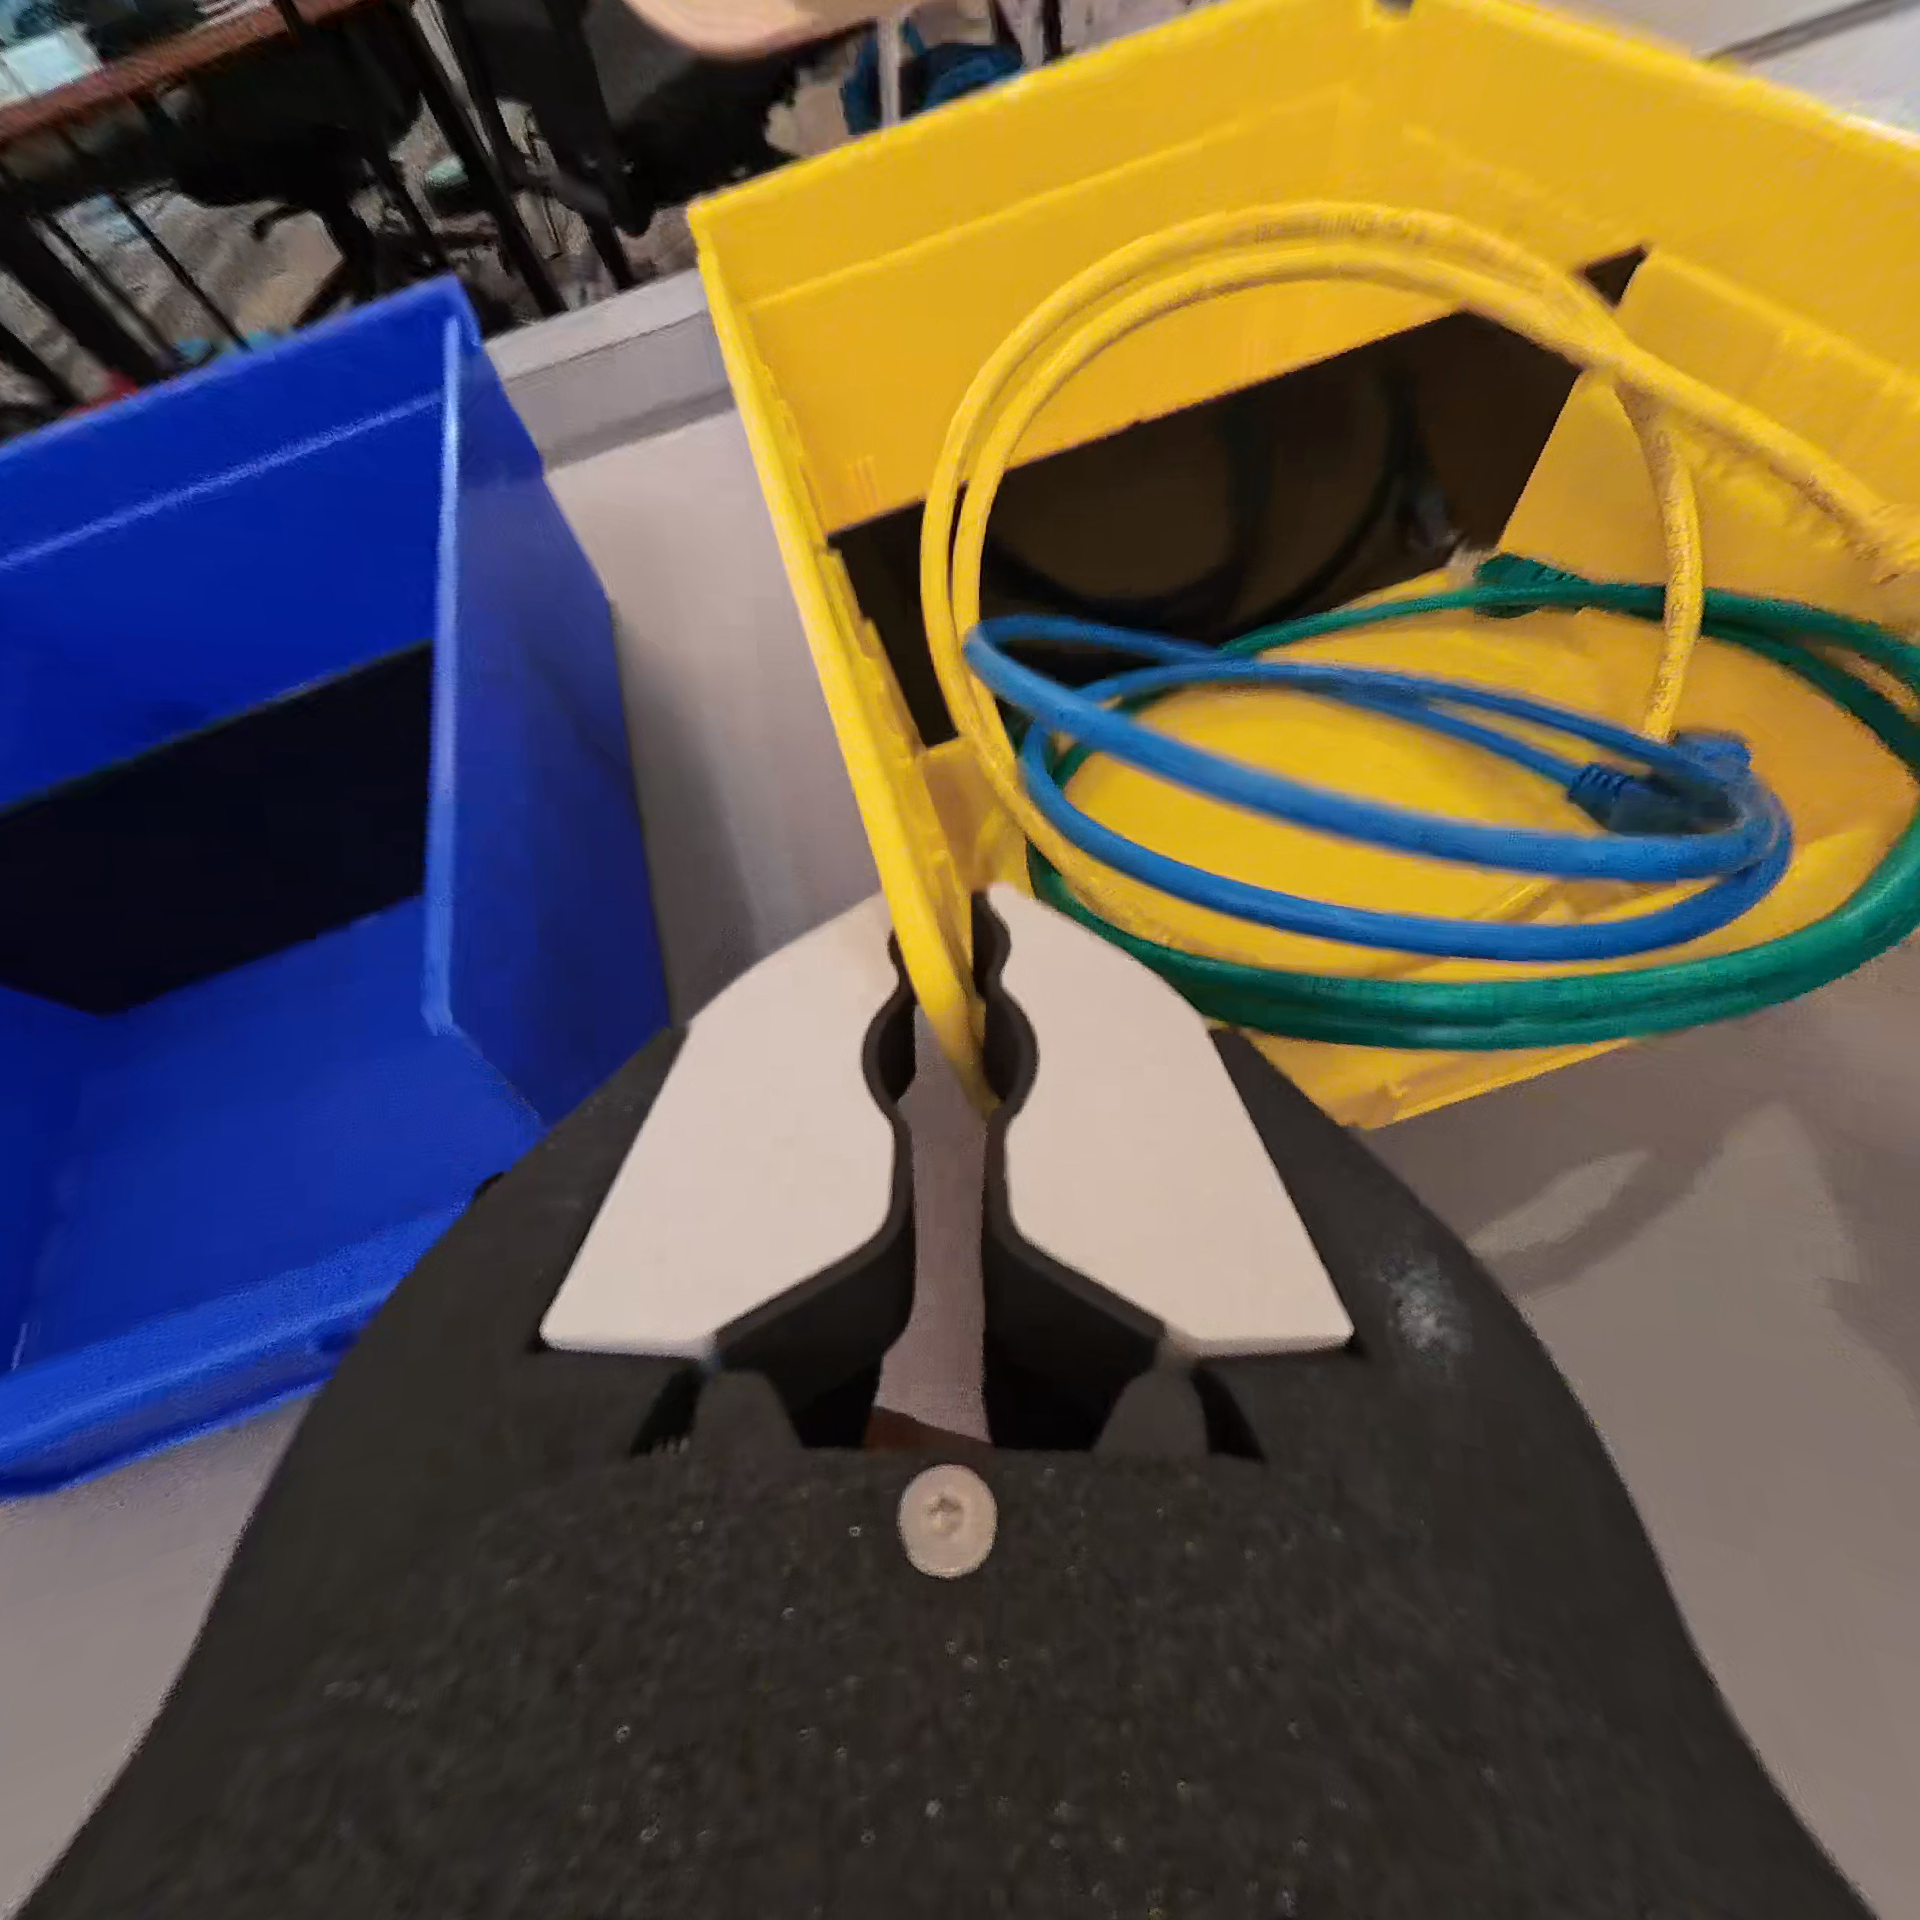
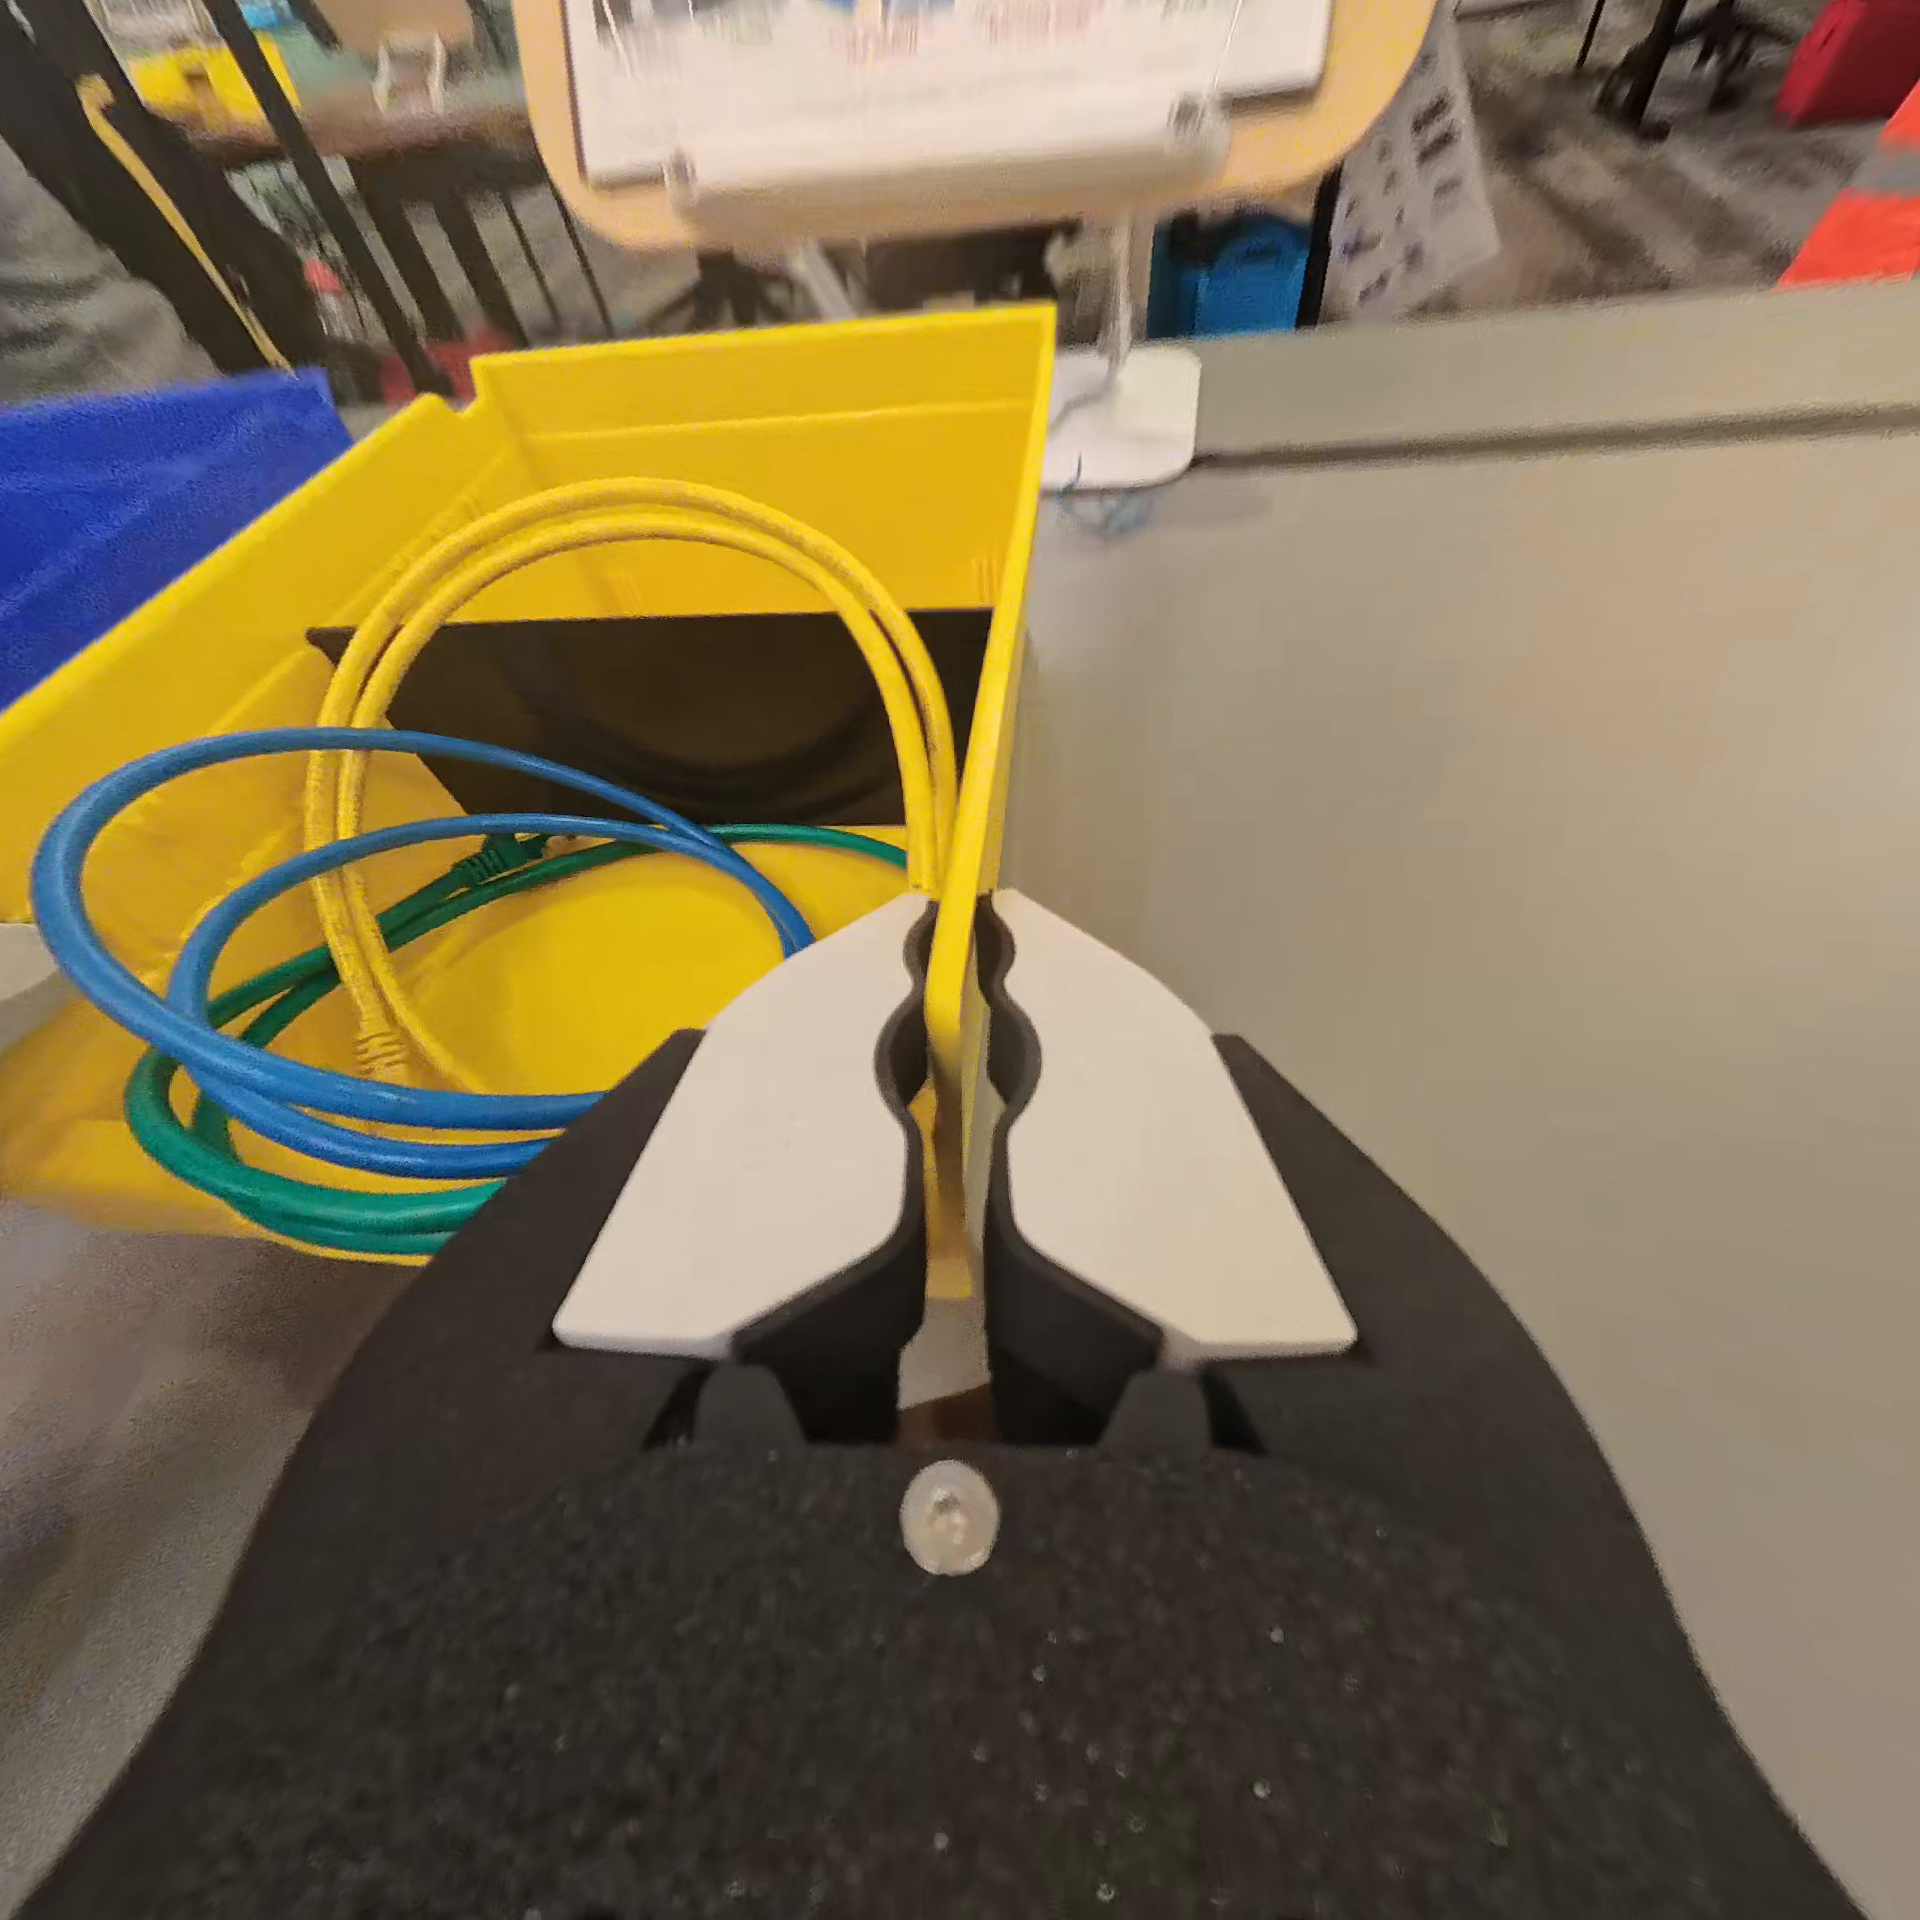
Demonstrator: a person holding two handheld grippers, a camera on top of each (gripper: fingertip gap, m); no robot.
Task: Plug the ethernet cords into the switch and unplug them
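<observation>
I had the left tongs (image 1: 951, 997) and right tongs (image 2: 951, 997) each clamped on a yellow bin (image 1: 1039, 312) wall. Tilting it risked spilling the loose cords (image 1: 1403, 862) onto the desk (image 2: 1455, 831).

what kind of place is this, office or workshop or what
Probably a lab or workshop bench: a grey table holds a yellow bin of coiled ethernet cords beside a blue bin, with chairs and cluttered desks behind.

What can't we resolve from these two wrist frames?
- Switch: in neither view.
- Behind the black divider in the yellow bin: dark in both views.
- Green cord: near loop hidden by the right gripper.
- Blue bin: cut off at the left edge.
- Background: blurred.
</observation>
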